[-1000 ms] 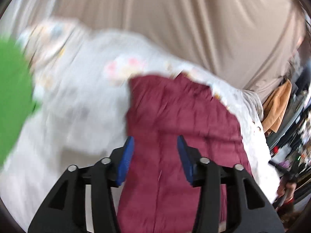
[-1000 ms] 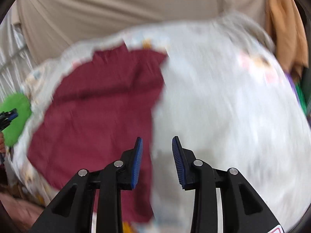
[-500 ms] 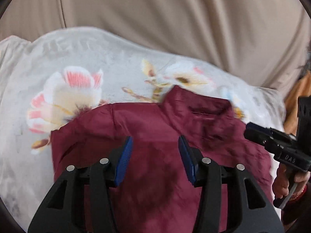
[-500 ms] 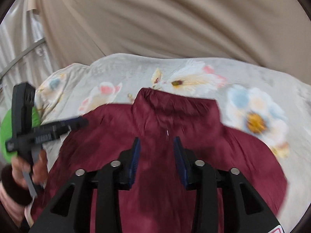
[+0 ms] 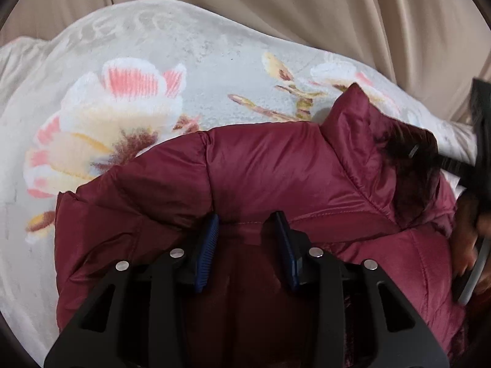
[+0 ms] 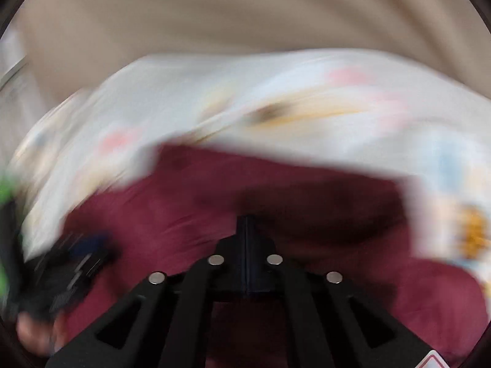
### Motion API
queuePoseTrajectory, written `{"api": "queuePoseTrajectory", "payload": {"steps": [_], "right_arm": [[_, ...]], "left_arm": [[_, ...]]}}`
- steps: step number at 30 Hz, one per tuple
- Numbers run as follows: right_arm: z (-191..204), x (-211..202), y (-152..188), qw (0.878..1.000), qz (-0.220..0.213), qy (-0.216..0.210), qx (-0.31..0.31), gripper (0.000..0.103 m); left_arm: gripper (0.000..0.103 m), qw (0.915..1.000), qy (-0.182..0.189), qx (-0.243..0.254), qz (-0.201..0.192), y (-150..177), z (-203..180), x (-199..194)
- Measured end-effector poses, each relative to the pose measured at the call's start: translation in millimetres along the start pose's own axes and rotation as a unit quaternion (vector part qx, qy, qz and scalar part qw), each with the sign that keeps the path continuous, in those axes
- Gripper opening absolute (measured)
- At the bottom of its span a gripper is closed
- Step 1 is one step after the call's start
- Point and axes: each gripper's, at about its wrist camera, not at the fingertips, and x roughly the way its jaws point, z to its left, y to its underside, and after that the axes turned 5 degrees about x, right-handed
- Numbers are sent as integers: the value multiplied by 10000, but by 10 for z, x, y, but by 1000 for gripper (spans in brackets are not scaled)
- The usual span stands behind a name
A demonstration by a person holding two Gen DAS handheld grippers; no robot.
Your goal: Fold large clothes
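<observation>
Lying spread on a flowered blanket (image 5: 190, 49), a dark red padded jacket (image 5: 276, 165) is recorded in the left wrist view, its collar (image 5: 362, 122) standing up toward the far right and a beige curtain (image 5: 276, 6) hanging behind. The left gripper (image 5: 247, 230) is set directly over the shoulder seam, the fabric passing between the blue pads (image 5: 211, 239); the jaws have just been closing and stand part-way in, but a firm pinch on the cloth cannot be confirmed. At the right edge a dark tool and part of a hand (image 5: 469, 245) are noted, blurred. In the right wrist view everything is smeared by motion. The right gripper (image 6: 247, 224) is seen clenched, its two fingers pressed flat together, having just been closing; no cloth is seen between them, though the tips rest against the jacket (image 6: 214, 202) just ahead. The blanket (image 6: 276, 98) is listed beyond it, and a blurred hand (image 6: 33, 331) with a dark tool at lower left. The jacket's length is judged to run from the collar back toward the holder, with its width across both views; the left gripper is judged better placed on the shoulder, so a fold is likely to be started from that side.
</observation>
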Motion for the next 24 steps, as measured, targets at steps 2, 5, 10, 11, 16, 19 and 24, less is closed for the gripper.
{"api": "queuePoseTrajectory", "payload": {"steps": [2,5,10,11,16,19,24], "right_arm": [[-289,-355,-67,9976,-455,-199,489,0],[-458,-743,58,9986,-396,-251,231,0],[-601,-800,417,9998,130,-80,-121,4],[-616,-758,464,9997,192,-64,-120,4],[-665,-502,612,9983,518,141,-245,4],[-871,-520,630,9984,357,448,-40,0],[-1260,-786,667,9966,62,510,638,0]], "left_arm": [[36,10000,-76,16,4,-11,-11,-60],[35,9993,195,85,-301,-111,-89,-373],[55,9892,927,875,-726,-485,-878,-680],[56,9873,1012,1034,-652,-524,-1039,-618],[51,9862,855,1405,206,-581,-1711,178],[49,9893,643,1234,439,-562,-1614,514],[47,9967,643,496,-67,-678,-1292,317]]}}
